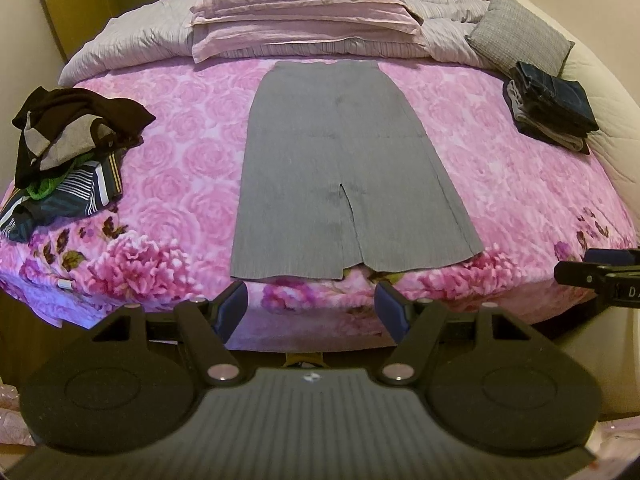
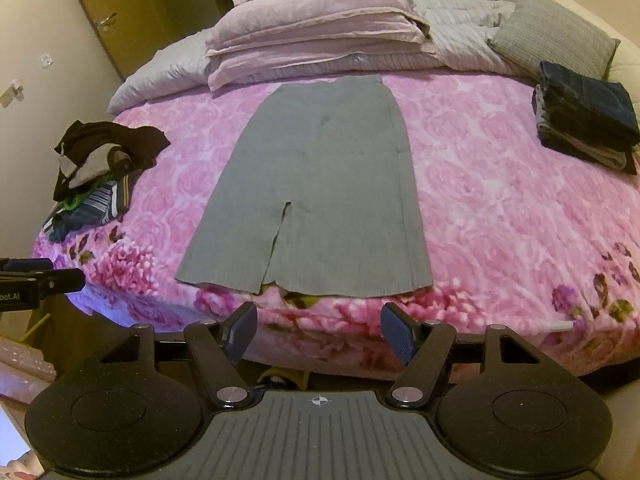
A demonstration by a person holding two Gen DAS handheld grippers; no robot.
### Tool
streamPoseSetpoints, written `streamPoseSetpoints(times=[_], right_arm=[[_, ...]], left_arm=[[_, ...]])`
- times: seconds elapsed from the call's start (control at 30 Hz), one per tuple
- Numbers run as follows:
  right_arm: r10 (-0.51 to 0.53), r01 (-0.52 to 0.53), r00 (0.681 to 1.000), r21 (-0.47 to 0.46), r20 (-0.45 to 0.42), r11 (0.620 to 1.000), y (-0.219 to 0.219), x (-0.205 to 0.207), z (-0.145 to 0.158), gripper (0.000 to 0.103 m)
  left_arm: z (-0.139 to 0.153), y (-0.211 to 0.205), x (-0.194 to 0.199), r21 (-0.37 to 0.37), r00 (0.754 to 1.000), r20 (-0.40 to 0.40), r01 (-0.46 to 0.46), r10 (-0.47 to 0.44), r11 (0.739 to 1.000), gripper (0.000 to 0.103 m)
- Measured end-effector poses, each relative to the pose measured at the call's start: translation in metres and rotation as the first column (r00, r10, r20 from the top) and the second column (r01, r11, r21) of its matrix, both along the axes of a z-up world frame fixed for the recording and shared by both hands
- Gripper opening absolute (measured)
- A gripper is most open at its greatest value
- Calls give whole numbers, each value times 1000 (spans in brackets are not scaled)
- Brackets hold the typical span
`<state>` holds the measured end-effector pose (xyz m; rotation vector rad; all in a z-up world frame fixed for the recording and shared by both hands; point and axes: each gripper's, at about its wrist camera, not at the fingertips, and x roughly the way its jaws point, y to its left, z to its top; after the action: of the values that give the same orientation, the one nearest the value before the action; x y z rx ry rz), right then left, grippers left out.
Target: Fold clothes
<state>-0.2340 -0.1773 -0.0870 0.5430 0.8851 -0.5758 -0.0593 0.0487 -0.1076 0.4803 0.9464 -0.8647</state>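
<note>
Skirt [image 1: 344,168] is lying flat in the middle of the bed [image 1: 500,200], waistband at the far end by the pillows [image 1: 304,12], hem and slit at the near edge. Spread out that way it is ready for a first fold, and the hem corners are sitting closest to both tools.

Left gripper [image 1: 311,308] is hovering just off the near edge of the bed, jaws spread, nothing between them. It is lining up roughly with the hem between the left corner and the slit. Right gripper [image 2: 319,330] is doing the same further right, jaws also spread and empty, pointing at the right half of the hem. Neither is touching fabric. Each tool is showing at the edge of the other's view, so they are sitting side by side, near each other.

Pile [image 1: 68,152] of unfolded clothes is sitting on the left side of the bed, likely the input stack. Folded stack [image 1: 552,108] is sitting far right beside a grey cushion [image 1: 520,32], likely the output. That is keeping the middle free as work area.

Judgement: skirt is laid out but no fold is started. Next move probably calls for both jaws pinching the near hem corners and carrying them toward the waistband. Risk: slit flaps separating and grabbing one layer only.
</note>
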Motion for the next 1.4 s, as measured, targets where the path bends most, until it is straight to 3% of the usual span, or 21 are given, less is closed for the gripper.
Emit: streamPoseSetpoints(times=[0.5,1.1,1.4], right_arm=[[-69,70,997,41,-27,997,-42,22,-13,65],[-154,163,982,85,-109,983,-156,166,-40,65],[-172,195,970,124,-171,973,-202,200,-84,65]], left_arm=[[-15,-51,37,30,999,-34,37,-36,999,67],[-51,-174,221,88,993,-94,83,-74,993,67],[-95,-224,289,104,985,-135,119,-104,987,67]])
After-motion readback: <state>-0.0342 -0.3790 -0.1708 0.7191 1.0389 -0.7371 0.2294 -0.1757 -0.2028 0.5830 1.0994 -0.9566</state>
